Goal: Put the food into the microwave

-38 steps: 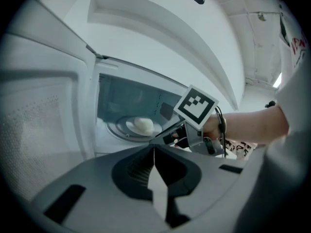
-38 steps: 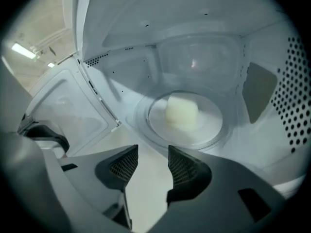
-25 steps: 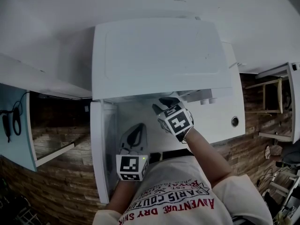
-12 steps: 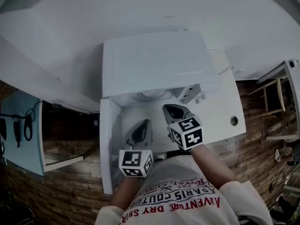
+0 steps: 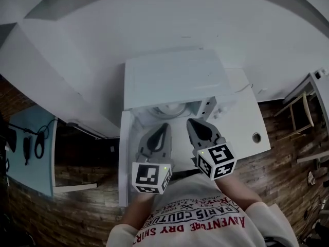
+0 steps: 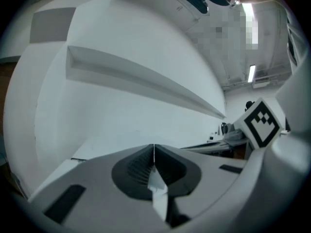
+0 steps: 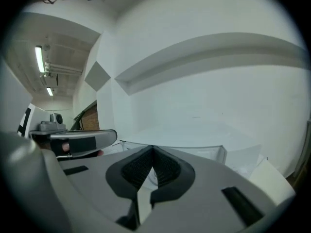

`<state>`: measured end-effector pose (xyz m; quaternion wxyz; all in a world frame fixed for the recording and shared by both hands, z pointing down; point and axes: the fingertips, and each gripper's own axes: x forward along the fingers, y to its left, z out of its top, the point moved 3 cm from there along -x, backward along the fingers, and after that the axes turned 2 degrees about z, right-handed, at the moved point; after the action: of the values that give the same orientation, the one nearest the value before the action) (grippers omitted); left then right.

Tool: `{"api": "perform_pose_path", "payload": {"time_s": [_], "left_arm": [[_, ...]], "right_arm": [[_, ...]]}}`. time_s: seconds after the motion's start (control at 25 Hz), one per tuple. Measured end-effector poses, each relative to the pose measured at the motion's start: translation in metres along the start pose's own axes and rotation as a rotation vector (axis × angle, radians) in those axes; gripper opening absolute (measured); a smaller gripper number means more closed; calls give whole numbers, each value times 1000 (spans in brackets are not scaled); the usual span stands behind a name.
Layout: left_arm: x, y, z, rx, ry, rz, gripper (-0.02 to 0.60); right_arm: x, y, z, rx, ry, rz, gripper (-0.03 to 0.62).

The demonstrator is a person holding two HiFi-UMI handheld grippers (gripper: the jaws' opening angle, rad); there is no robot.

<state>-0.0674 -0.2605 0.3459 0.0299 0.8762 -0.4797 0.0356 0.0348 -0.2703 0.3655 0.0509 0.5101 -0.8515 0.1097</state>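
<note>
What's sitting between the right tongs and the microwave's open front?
Nothing: the head view shows a bare stretch from the right tongs to the microwave.

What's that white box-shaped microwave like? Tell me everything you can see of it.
The white box-shaped microwave looks like painted metal, with a plain flat top. It stands upright on a white counter. Its door is swung wide open to the left, baring the cavity, where a round pale plate or turntable shows. What look like knobs sit on its right front, too small to make out.
</note>
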Motion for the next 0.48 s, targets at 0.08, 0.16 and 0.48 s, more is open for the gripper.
{"api": "perform_pose_path", "payload": {"time_s": [0.08,0.16,0.48], "left_arm": [[-5,-1,9,26,-24,-1,8],[-9,-1,17,43,-49,-1,8],[-15,5,18,37,-63,11,8]], "right_arm": [[-10,4,10,-19,-55,-14,12],[-18,8,18,-39,-103,-25,12],[-21,23,23,-124,-128,6,11]]}}
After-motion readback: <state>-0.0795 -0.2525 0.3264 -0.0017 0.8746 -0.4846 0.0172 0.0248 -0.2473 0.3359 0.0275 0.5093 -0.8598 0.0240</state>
